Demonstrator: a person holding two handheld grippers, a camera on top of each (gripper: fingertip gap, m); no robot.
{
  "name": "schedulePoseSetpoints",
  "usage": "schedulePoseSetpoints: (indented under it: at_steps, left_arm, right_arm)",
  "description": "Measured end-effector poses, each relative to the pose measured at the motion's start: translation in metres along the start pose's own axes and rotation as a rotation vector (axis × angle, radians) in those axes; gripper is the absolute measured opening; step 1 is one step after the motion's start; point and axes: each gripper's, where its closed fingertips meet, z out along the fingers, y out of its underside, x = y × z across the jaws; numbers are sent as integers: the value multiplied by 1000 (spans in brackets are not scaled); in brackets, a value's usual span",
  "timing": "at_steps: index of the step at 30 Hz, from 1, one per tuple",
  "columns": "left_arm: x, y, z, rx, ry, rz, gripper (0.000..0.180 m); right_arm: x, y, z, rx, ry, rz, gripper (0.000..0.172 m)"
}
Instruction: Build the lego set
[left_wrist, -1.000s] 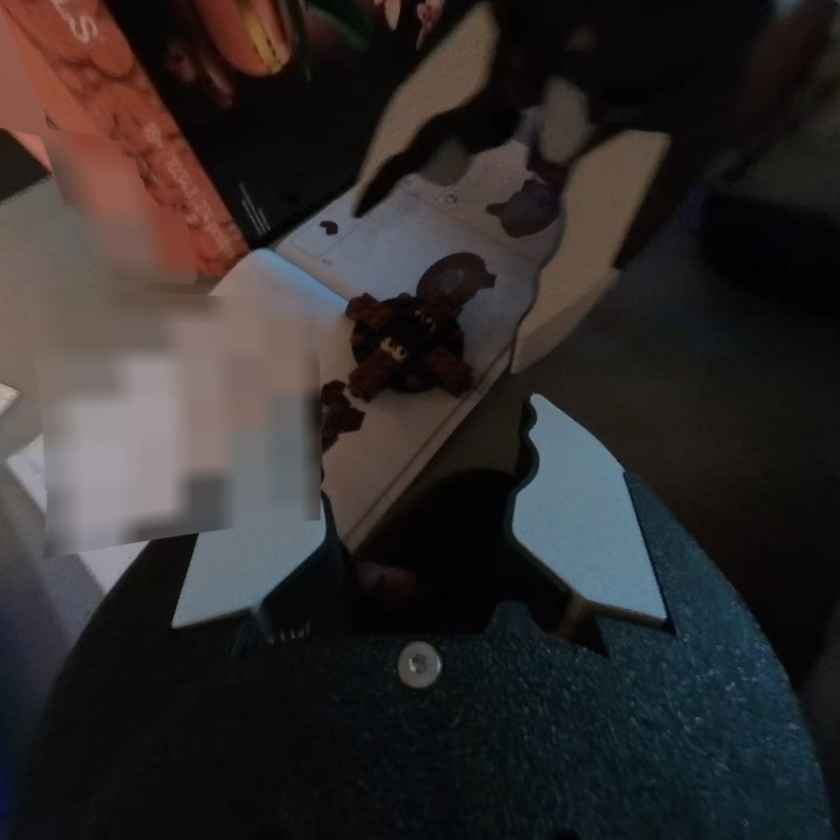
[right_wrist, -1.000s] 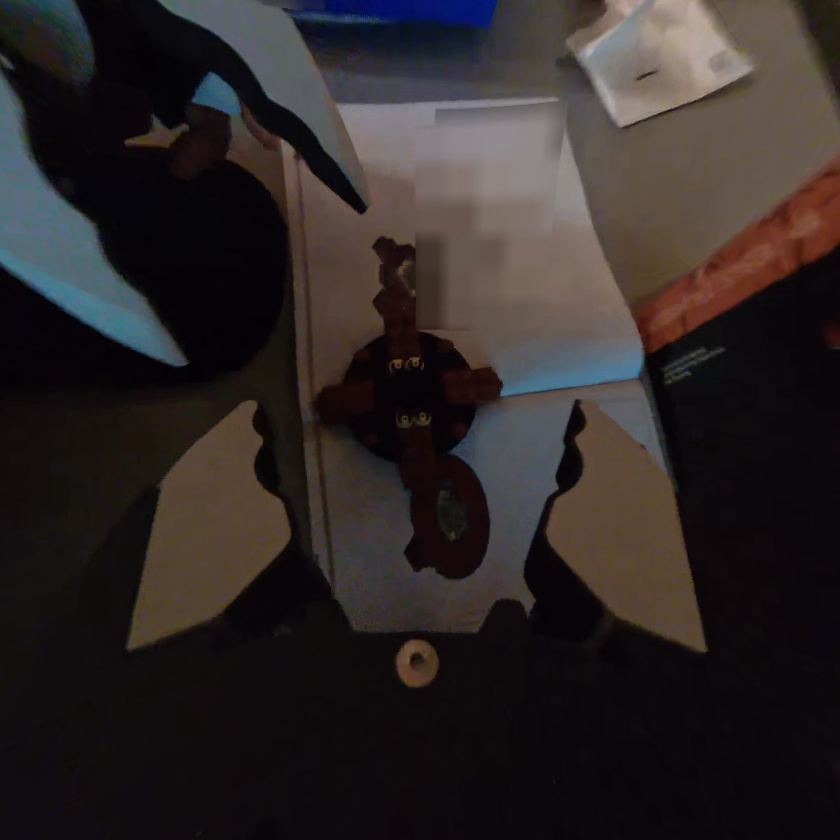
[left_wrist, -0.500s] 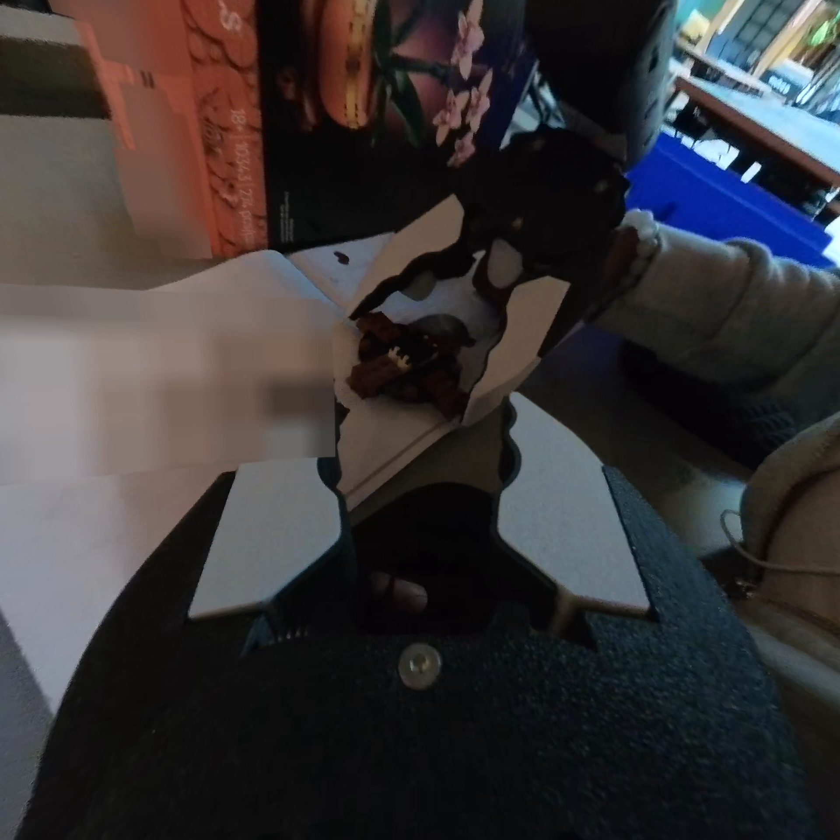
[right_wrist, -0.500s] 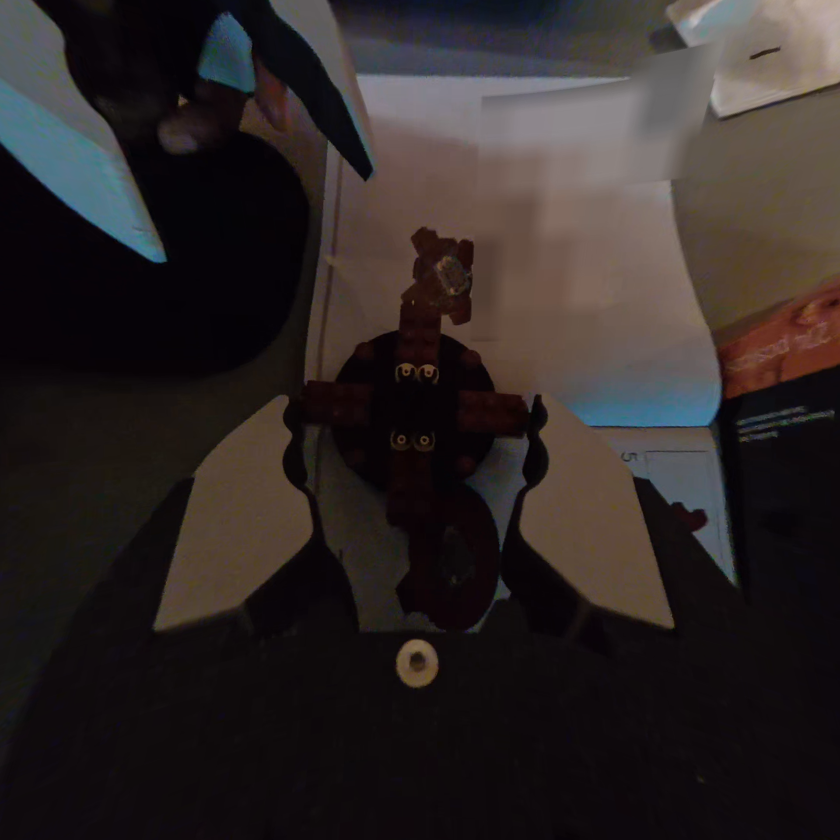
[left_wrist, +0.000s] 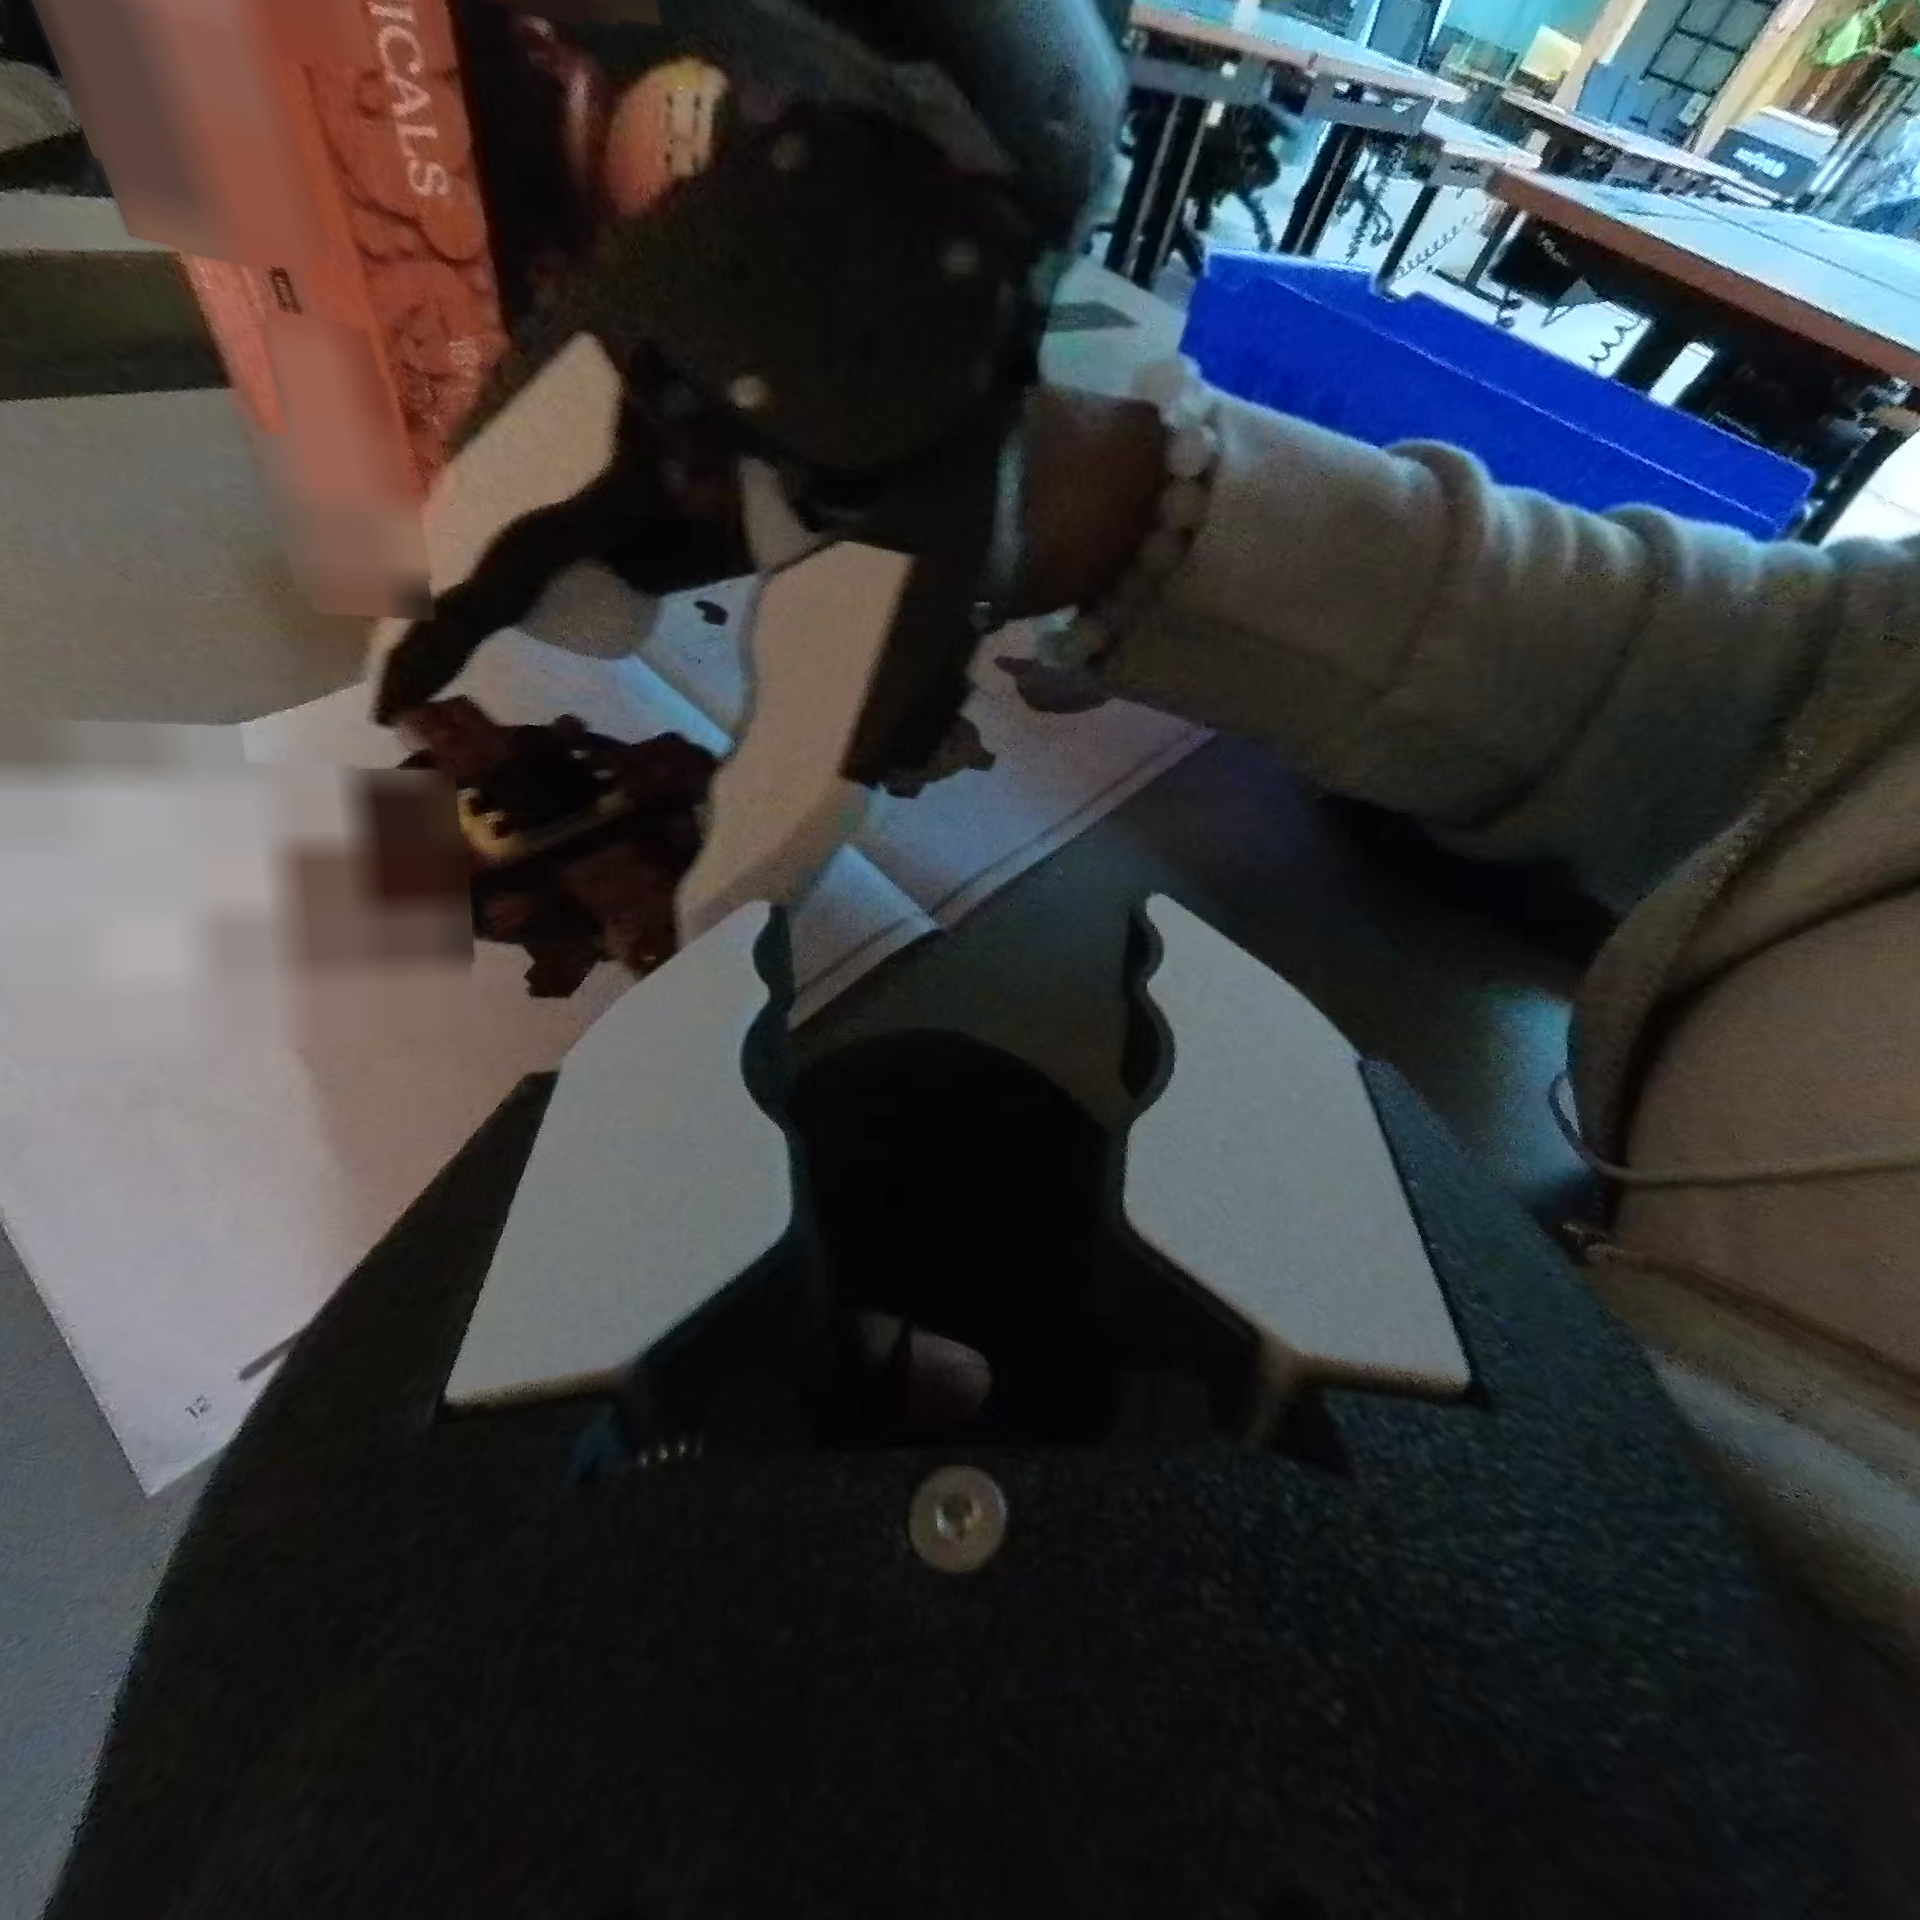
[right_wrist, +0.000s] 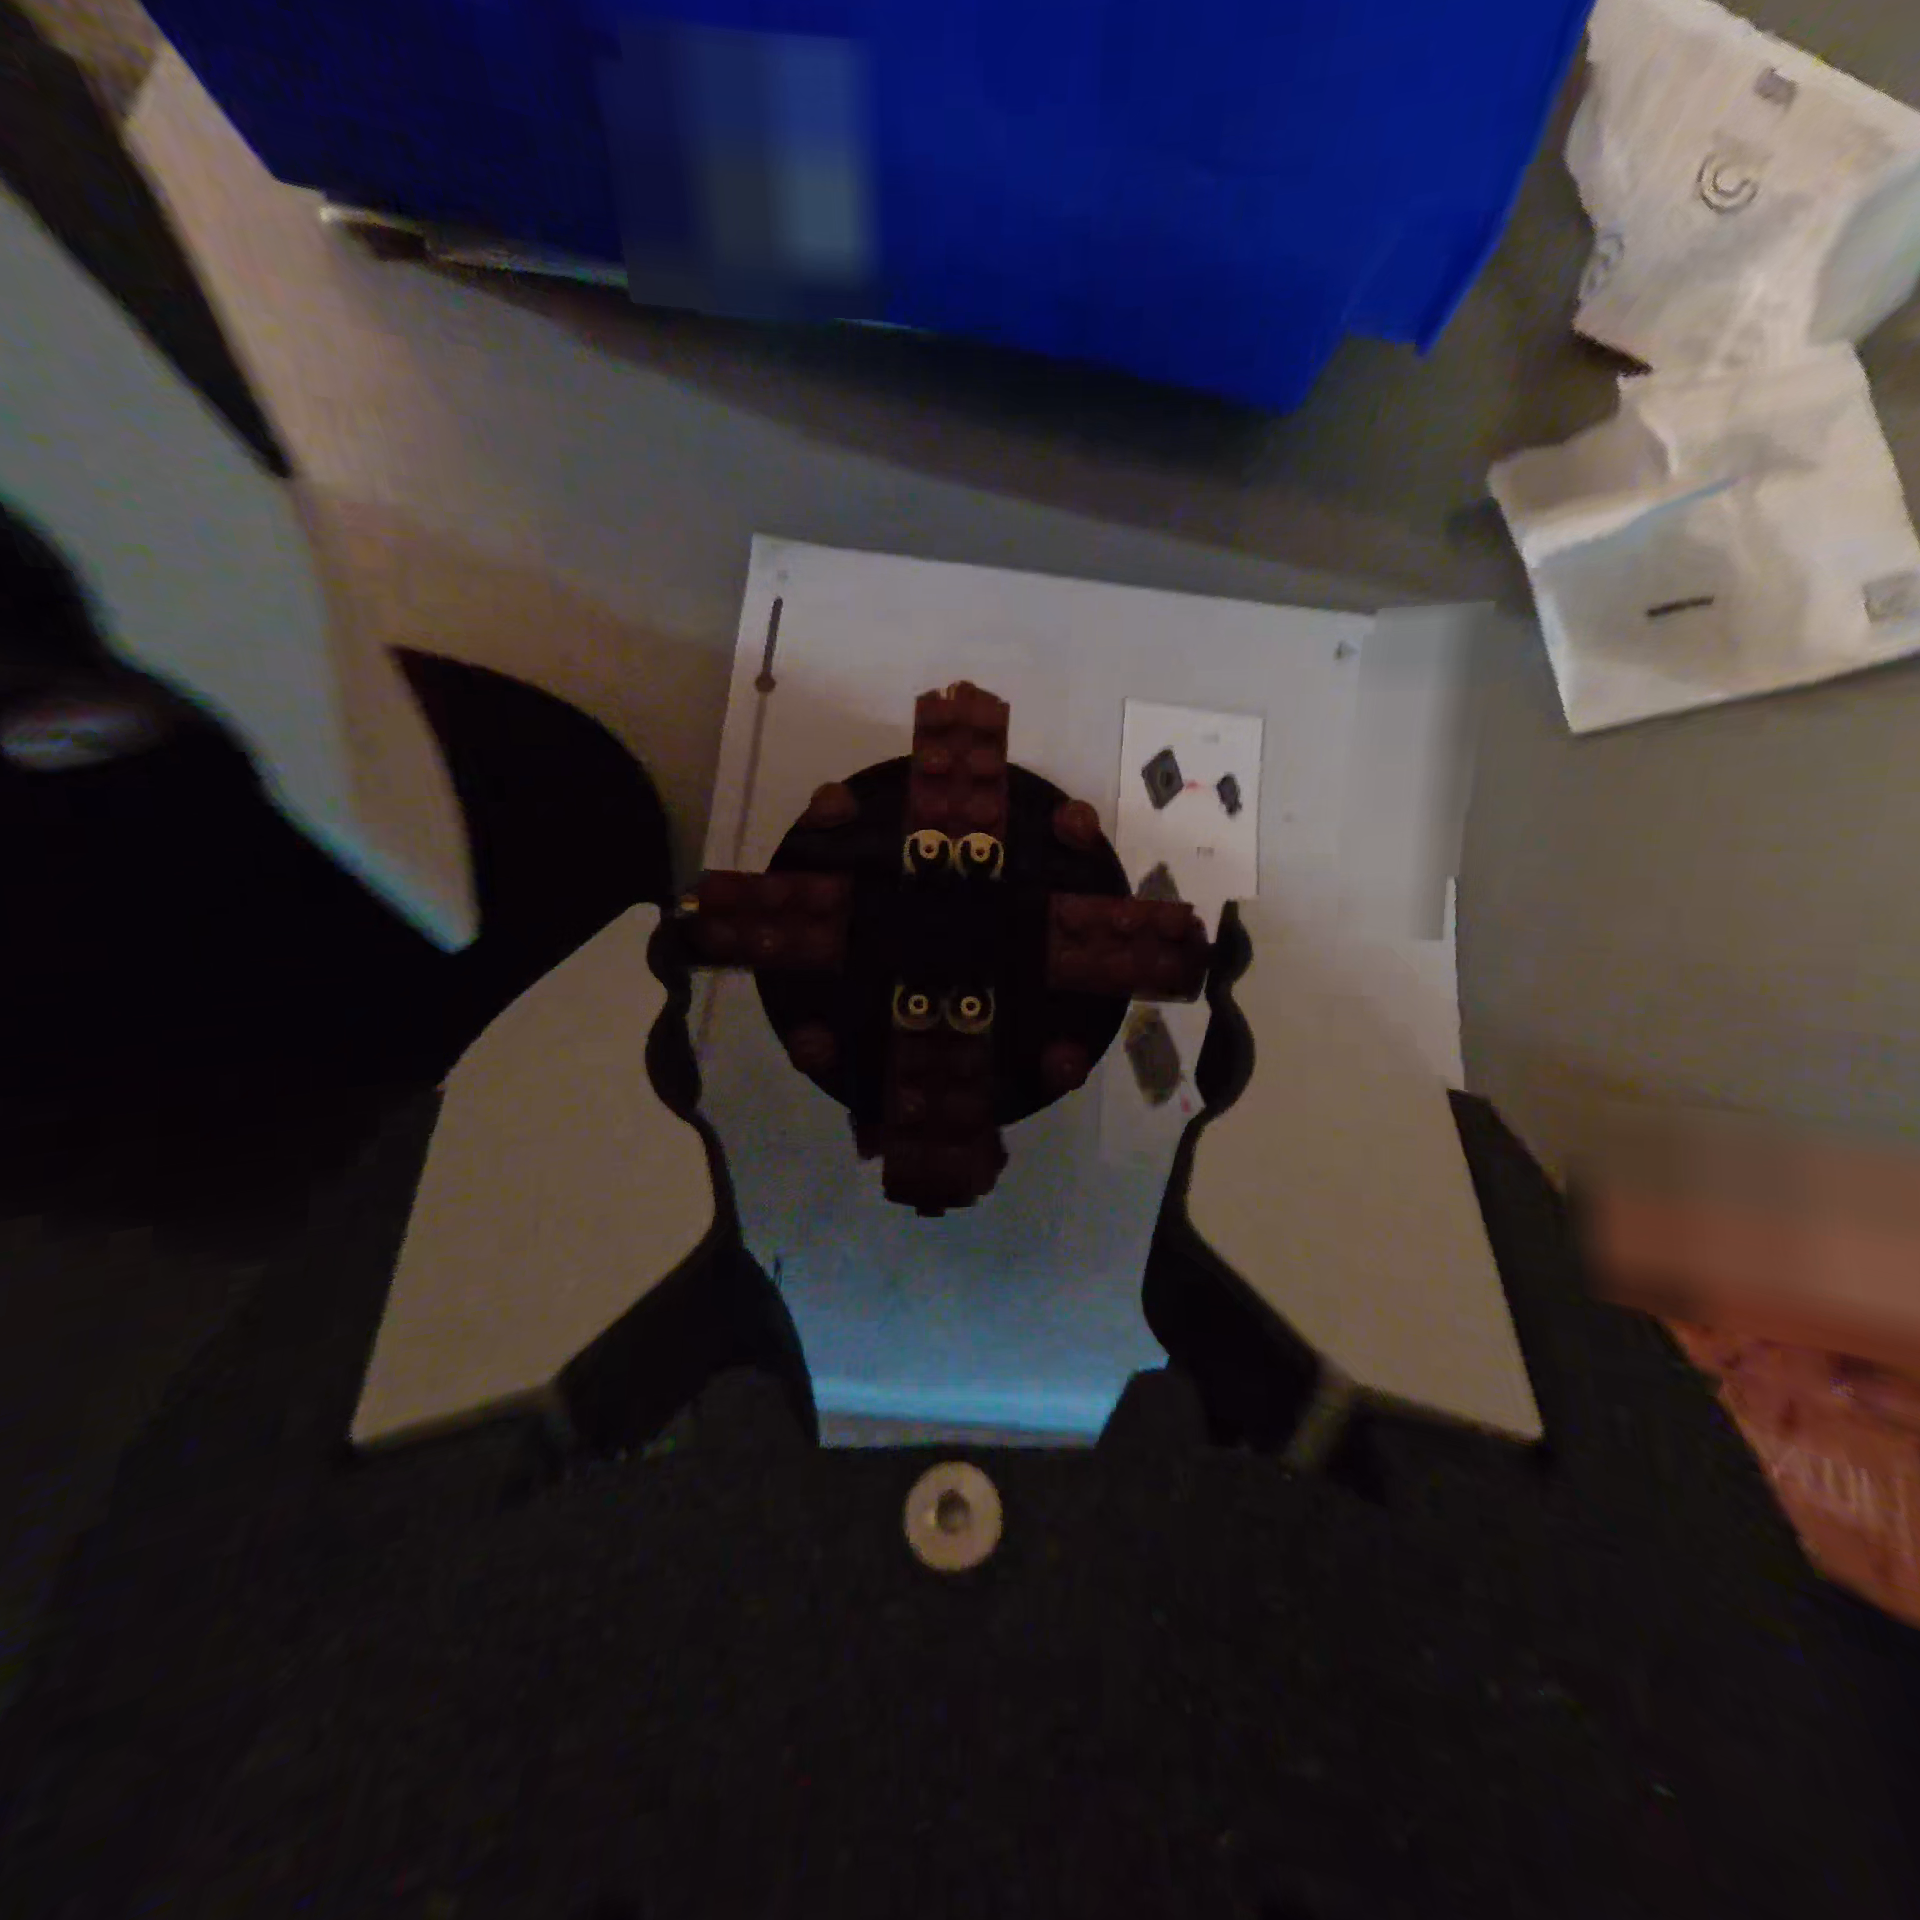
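Grey tabletop (right_wrist: 1662, 935) carries an open white booklet (right_wrist: 1330, 1039) under both tools. Your right gripper (right_wrist: 945, 925) pinches the brown-and-black brick model (right_wrist: 940, 935) by its side arms. Your left gripper (left_wrist: 951, 945) is spread, bare, at the booklet's edge. Beyond sit a blue bin (right_wrist: 1039, 156) and crumpled white bag (right_wrist: 1714, 416).

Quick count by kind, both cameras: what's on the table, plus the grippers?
Grippers: 2, the left gripper and the right gripper
Brown-and-black brick model: 1
Open instruction booklet: 1
Blue bin: 1
Crumpled white bag: 1
Orange-and-black printed box: 1
Total: 7
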Motion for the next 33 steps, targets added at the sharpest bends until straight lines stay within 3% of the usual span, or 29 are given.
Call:
schedulePoseSetpoints:
  at_steps: [4, 7, 9, 11, 15, 19, 22, 24, 25, 26, 28, 30, 32, 33]
  left_arm:
    - [6, 2, -5, 10, 12, 12, 61]
    - [4, 3, -8, 3, -1, 22, 61]
    - [-1, 5, -10, -13, -32, 31, 62]
    - [-4, 5, -13, -25, -52, 43, 62]
    - [-14, 5, -14, -38, -93, 64, 64]
    - [-15, 9, -4, -79, -92, 79, 66]
    - [-3, 2, 6, -43, -46, 94, 40]
    - [7, -7, 14, 14, -22, 108, 11]
    - [12, -11, 19, 30, -19, 114, 7]
    - [16, -13, 24, 39, -16, 123, 3]
    - [23, -15, 35, 41, -11, 144, 1]
    - [27, -17, 45, 32, -24, 161, 2]
    - [25, -15, 52, -5, -60, 193, 7]
    - [21, -14, 55, -28, -88, 202, 19]
  right_arm:
    - [7, -15, 18, -24, -9, -35, 93]
    - [2, -8, 36, -67, -63, -39, 97]
    - [7, 2, 39, -122, -35, -5, 140]
    - [8, -3, 15, -91, 2, 28, 145]
    - [12, -16, -69, 120, 217, 71, 141]
    - [-8, 5, -128, 312, 411, 152, 126]
    - [-47, 16, -138, 554, 351, 234, 103]
    - [-72, 2, -159, 893, 247, 331, 111]
    - [-77, -1, -173, 1049, 207, 396, 118]
    - [-80, -1, -183, 1137, 192, 433, 112]
    - [-77, 10, -195, 1142, 314, 392, 80]
    - [-66, 27, -206, 1043, 483, 356, 2]
    - [-51, 43, -216, 932, 626, 355, 0]
    - [-49, 50, -215, 849, 653, 338, 0]
